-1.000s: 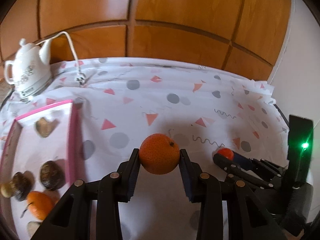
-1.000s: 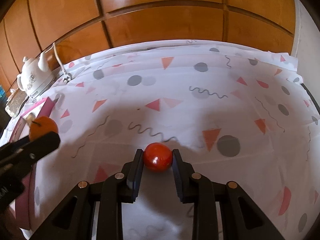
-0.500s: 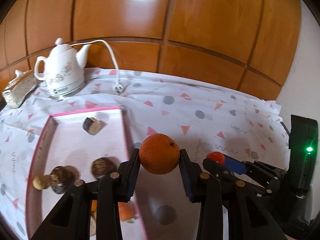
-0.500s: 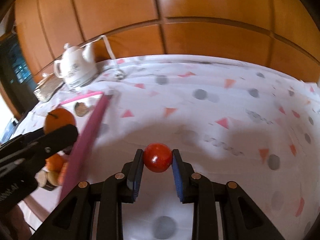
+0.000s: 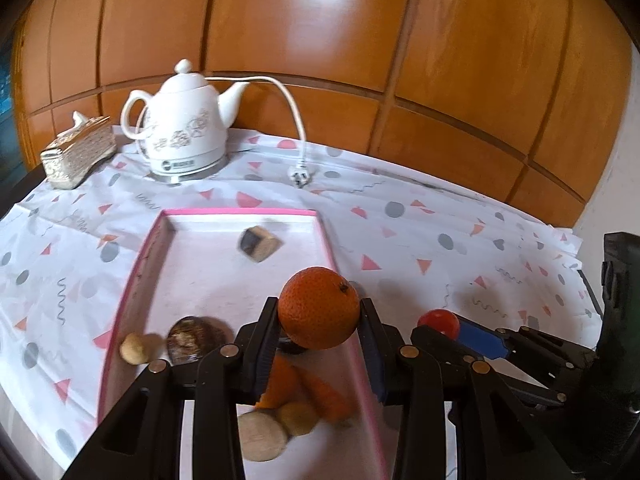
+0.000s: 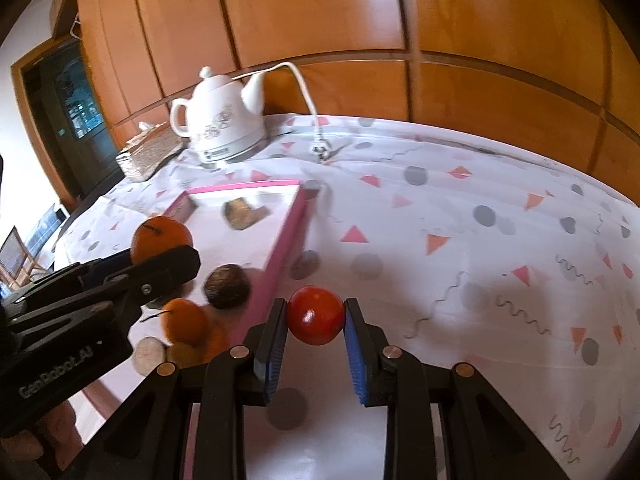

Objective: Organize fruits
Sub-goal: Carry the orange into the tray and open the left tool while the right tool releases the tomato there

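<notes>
My left gripper [image 5: 318,322] is shut on an orange tangerine [image 5: 319,313] and holds it above the right side of a pink-rimmed white tray [image 5: 240,213]. The tray holds several fruits: dark brown ones [image 5: 196,338], orange ones [image 5: 304,390] and pale ones [image 5: 262,436]. My right gripper [image 6: 315,326] is shut on a red tomato [image 6: 316,320], in the air just right of the tray's pink wall [image 6: 286,240]. The left gripper with the tangerine [image 6: 160,238] shows at the left of the right wrist view. The tomato [image 5: 439,322] shows in the left wrist view.
A white kettle [image 5: 182,128] with its cord and plug [image 5: 301,178] stands behind the tray. A tissue box [image 5: 78,152] sits at the back left. The table has a patterned white cloth [image 5: 440,240]. A wooden panel wall rises behind.
Both grippers have moved left toward the tray, each still holding its fruit. The tangerine now hangs over the tray and the tomato is beside the tray's right wall.
</notes>
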`<action>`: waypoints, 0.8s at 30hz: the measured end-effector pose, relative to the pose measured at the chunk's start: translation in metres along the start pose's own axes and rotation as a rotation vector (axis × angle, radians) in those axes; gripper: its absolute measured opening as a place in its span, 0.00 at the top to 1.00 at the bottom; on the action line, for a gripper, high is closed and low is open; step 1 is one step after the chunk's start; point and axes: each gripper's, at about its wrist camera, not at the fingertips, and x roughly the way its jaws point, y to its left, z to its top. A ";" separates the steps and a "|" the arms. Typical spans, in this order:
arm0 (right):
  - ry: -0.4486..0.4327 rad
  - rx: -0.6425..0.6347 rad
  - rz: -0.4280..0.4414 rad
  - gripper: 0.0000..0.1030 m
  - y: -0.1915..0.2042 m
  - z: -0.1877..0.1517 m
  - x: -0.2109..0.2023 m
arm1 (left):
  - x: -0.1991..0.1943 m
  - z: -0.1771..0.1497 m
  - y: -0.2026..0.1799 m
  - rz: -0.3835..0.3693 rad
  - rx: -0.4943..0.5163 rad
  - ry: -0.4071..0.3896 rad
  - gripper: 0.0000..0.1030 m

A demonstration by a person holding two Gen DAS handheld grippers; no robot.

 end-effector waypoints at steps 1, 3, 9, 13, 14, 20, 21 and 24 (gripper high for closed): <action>0.003 -0.004 0.017 0.73 0.005 0.001 0.001 | -0.001 -0.001 0.004 0.006 -0.007 0.000 0.62; 0.010 -0.018 0.049 0.73 0.015 0.003 0.004 | -0.002 -0.001 0.014 0.022 -0.027 -0.001 0.62; 0.048 -0.068 0.139 0.73 0.052 0.008 0.021 | 0.002 -0.003 0.049 0.090 -0.078 0.013 0.62; 0.077 -0.093 0.149 0.72 0.067 0.007 0.034 | 0.004 -0.006 0.061 0.118 -0.086 0.027 0.61; 0.085 -0.091 0.153 0.72 0.069 0.006 0.035 | 0.003 -0.008 0.062 0.127 -0.082 0.022 0.60; 0.073 -0.092 0.146 0.68 0.071 0.002 0.030 | -0.010 -0.011 0.058 0.164 -0.072 -0.018 0.46; 0.062 -0.089 0.141 0.68 0.070 0.002 0.027 | -0.012 -0.011 0.057 0.166 -0.068 -0.020 0.44; 0.029 -0.086 0.107 0.68 0.069 0.002 0.017 | -0.018 -0.013 0.055 0.164 -0.080 -0.030 0.38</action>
